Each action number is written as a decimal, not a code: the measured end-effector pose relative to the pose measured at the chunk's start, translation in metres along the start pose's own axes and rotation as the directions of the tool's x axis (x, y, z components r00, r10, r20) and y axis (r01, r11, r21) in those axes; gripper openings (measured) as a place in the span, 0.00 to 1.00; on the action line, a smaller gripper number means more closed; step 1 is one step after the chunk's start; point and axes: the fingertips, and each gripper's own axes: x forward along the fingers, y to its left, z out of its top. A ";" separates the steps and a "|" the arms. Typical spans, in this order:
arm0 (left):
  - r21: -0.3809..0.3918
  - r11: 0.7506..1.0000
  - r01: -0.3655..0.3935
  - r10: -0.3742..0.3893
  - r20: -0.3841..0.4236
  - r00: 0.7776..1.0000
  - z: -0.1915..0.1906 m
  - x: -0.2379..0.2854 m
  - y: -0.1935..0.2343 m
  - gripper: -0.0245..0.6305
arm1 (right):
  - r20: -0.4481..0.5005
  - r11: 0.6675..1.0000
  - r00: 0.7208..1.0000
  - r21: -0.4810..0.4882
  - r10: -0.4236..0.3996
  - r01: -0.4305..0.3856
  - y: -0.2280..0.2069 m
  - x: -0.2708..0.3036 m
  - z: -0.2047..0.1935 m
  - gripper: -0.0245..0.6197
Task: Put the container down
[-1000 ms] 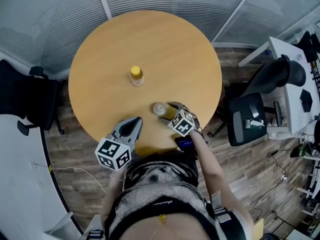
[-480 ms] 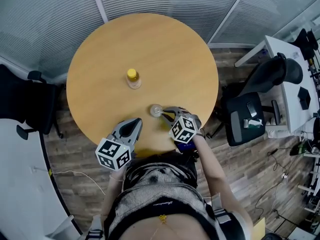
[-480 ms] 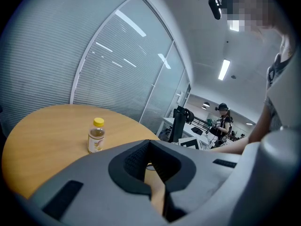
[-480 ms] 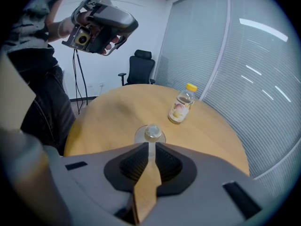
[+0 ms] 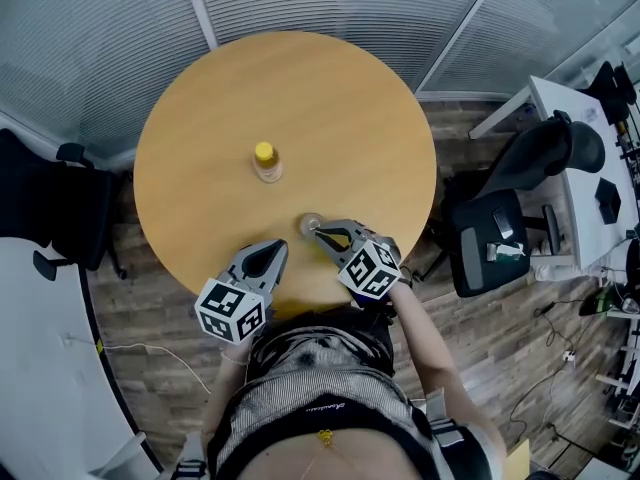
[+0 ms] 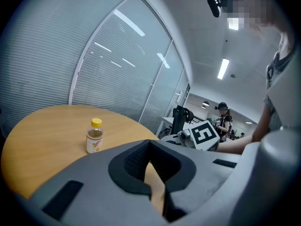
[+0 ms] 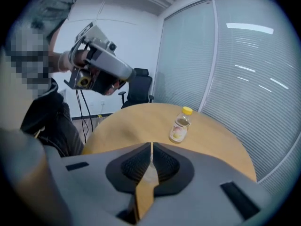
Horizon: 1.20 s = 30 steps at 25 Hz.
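Right gripper [image 5: 322, 234] is up off the container [image 5: 310, 224], jaws just closed on nothing.
It stands on the table [image 5: 330, 108]; left gripper [image 5: 268, 255] jaws meet, empty.

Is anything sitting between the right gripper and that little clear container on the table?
Nothing visible. The clear container stands on the table just past the tips of the right gripper, whose fingers have just closed on nothing. The yellow-capped bottle stands farther off, mid-table.
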 end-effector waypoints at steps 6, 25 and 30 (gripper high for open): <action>0.015 1.000 0.011 -0.011 0.017 1.000 0.006 0.004 -0.007 0.04 | 0.152 0.996 0.988 0.093 -0.018 0.004 0.000 -0.021 0.046 0.09; 0.140 0.990 0.018 -0.043 0.183 0.982 0.065 -0.017 -0.034 0.04 | 0.405 0.984 0.906 0.168 -0.122 0.058 -0.010 -0.082 0.130 0.09; 0.151 0.988 0.021 -0.051 0.194 0.980 0.068 -0.019 -0.039 0.04 | 0.407 0.986 0.906 0.160 -0.116 0.055 -0.006 -0.088 0.135 0.08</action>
